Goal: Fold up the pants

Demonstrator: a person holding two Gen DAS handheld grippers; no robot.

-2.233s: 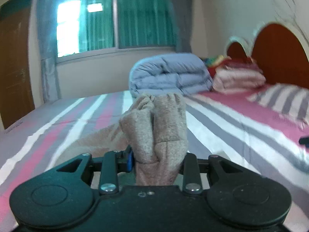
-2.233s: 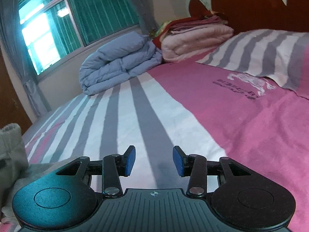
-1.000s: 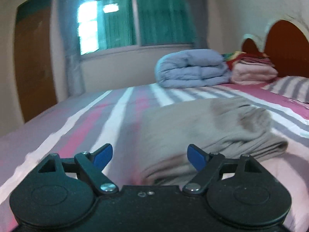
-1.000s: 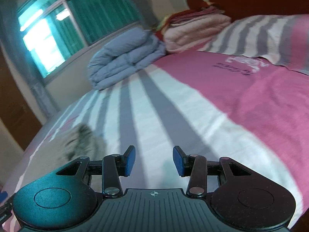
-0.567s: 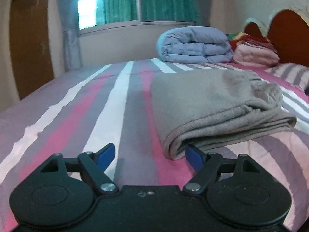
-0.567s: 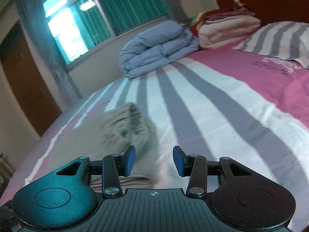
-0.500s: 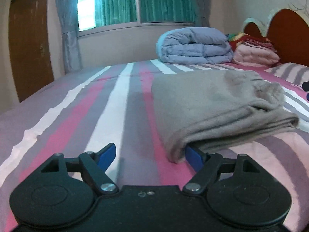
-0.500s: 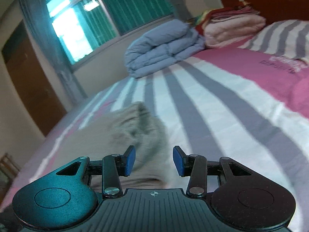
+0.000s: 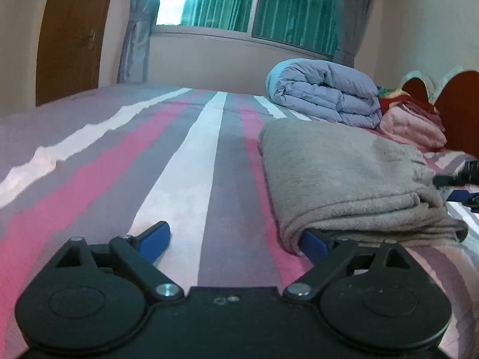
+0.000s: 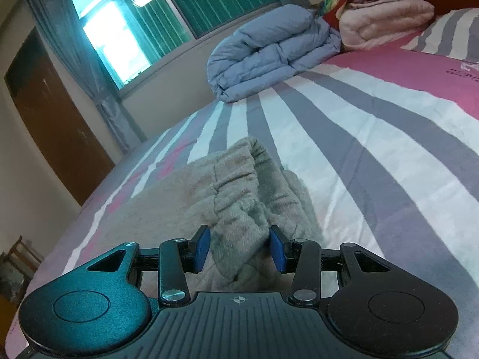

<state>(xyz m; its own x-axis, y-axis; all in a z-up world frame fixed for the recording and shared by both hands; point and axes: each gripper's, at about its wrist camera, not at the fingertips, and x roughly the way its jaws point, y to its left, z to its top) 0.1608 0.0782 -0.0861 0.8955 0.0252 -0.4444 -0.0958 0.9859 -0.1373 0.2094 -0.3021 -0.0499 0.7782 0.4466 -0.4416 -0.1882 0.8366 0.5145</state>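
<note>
While the striped bed (image 9: 191,161) is serving as the work surface, the pants (image 9: 344,179) are being observed lying on it as a flat, layered grey-brown bundle, well apart from the folded blue quilt (image 9: 323,95) and the stack of pink bedding (image 9: 413,128) near the headboard. At least one fold is being judged as already made: several layers are showing at the near edge in the left wrist view, and the gathered waistband end is lying on top in the right wrist view. That end is bunched and ridged rather than flat, so the bundle is not being counted as finished; a further fold or a tidying of that end is being judged as what is left.

The left gripper (image 9: 236,239) is being held low at the near corner of the bundle. Its jaws have just been opening and are standing wide; the right-hand pad is being tucked under the corner, the other is resting on bare sheet, and no cloth is being pinched.

The right gripper (image 10: 239,248) is being presented at the waistband end. Its jaws have just been closing and are standing narrow, with a ridge of cloth between them; whether the pads are pressing on it cannot be told.
</note>
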